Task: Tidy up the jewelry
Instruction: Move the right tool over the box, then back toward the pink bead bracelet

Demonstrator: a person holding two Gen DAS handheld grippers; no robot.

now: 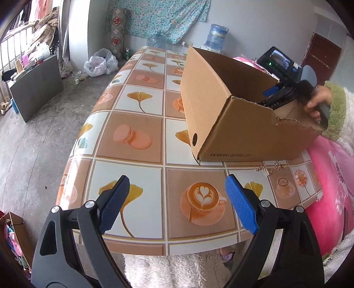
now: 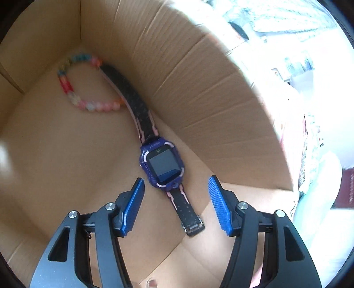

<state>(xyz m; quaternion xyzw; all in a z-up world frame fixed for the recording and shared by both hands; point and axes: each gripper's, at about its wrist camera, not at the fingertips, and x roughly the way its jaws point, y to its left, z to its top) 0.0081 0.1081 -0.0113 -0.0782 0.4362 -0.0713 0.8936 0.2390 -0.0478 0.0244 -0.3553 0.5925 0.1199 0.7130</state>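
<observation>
Right tongs [image 2: 176, 206] released inside box [image 1: 221, 106]; watch [image 2: 162, 166] and bead bracelet [image 2: 73, 88] lie on its floor. Left tongs [image 1: 177, 199] gape, empty, over table [image 1: 132, 115]. Next, probably: gold trinkets [image 1: 268, 169] beside box need pinching.

A grey concrete floor [image 1: 37, 137] fills the left of the frame. At upper left, daylight comes through a barred window [image 1: 13, 44]. A floral cloth [image 1: 159, 20] hangs on the pale far wall, with a dark red door [image 1: 320, 55] at upper right.
</observation>
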